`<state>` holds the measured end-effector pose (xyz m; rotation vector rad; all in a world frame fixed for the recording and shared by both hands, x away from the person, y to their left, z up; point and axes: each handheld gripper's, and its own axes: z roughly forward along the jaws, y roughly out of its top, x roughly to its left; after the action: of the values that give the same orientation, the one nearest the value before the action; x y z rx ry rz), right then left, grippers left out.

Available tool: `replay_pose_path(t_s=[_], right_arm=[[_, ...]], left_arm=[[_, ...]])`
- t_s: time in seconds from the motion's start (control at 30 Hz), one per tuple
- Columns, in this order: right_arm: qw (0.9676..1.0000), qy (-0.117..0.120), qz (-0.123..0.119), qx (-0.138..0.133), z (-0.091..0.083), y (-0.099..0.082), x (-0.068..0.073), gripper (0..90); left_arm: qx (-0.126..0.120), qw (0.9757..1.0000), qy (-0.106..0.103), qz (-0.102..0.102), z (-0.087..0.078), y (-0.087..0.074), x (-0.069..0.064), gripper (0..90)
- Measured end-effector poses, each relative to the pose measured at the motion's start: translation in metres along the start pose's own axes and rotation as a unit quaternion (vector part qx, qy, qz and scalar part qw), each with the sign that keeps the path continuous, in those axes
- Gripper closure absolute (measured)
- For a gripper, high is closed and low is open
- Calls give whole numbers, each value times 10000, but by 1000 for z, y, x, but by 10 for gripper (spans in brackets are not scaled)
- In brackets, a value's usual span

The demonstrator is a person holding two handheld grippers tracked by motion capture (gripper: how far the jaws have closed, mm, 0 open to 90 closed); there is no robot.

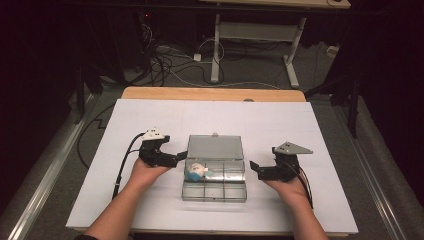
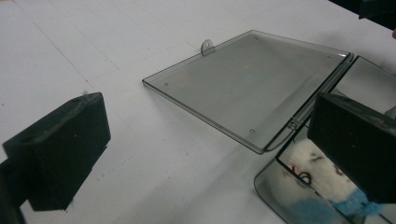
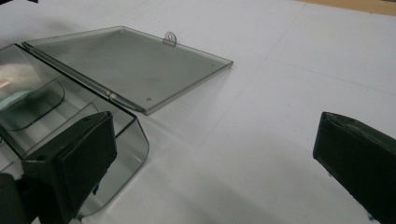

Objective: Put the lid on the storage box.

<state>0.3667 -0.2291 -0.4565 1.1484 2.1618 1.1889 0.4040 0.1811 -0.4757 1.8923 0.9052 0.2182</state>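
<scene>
A clear plastic compartment box [image 1: 215, 186] sits in the middle of the white table cover, its lid [image 1: 215, 147] folded flat back. A small white and blue object [image 1: 196, 171] lies in its rear left compartment. My left gripper [image 1: 179, 157] rests open just left of the box, jaws wide apart in the left gripper view, the lid [image 2: 252, 88] ahead and the white and blue object [image 2: 322, 186] beside the right jaw. My right gripper [image 1: 256, 169] is open at the box's right side, with the lid [image 3: 126, 63] and the box wall [image 3: 133, 154] ahead of it.
The white cover [image 1: 150, 112] lies over a wooden table [image 1: 210, 93]. Beyond the far edge are floor cables [image 1: 170, 65] and the legs of another desk [image 1: 216, 50]. Bare white surface lies to both sides of the box and behind it.
</scene>
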Motion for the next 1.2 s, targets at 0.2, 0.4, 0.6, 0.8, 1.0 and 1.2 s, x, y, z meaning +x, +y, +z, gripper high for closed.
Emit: replay_pose_path(t_s=[0.2, 0.4, 0.6, 0.8, 1.0, 1.2], right_arm=[[9999, 28, 5, 107, 16, 13, -2, 6], [9997, 76, 36, 210, 34, 26, 1, 6], [9996, 107, 99, 221, 49, 37, 4, 12], [9989, 222, 162, 389, 66, 43, 8, 14], [9984, 289, 250, 423, 75, 44, 15, 28], [9971, 409, 316, 550, 85, 41, 18, 48]], left_arm=[[151, 9999, 49, -33, 9, 5, 5, 0], [212, 9996, 86, -158, 16, 10, 13, 0], [224, 9996, 58, -181, 29, 16, 13, 0], [263, 9991, -86, -319, 41, 15, 10, 0], [358, 9982, -288, -383, 48, 11, 3, 0], [325, 9978, -457, -345, 50, 8, -5, 0]])
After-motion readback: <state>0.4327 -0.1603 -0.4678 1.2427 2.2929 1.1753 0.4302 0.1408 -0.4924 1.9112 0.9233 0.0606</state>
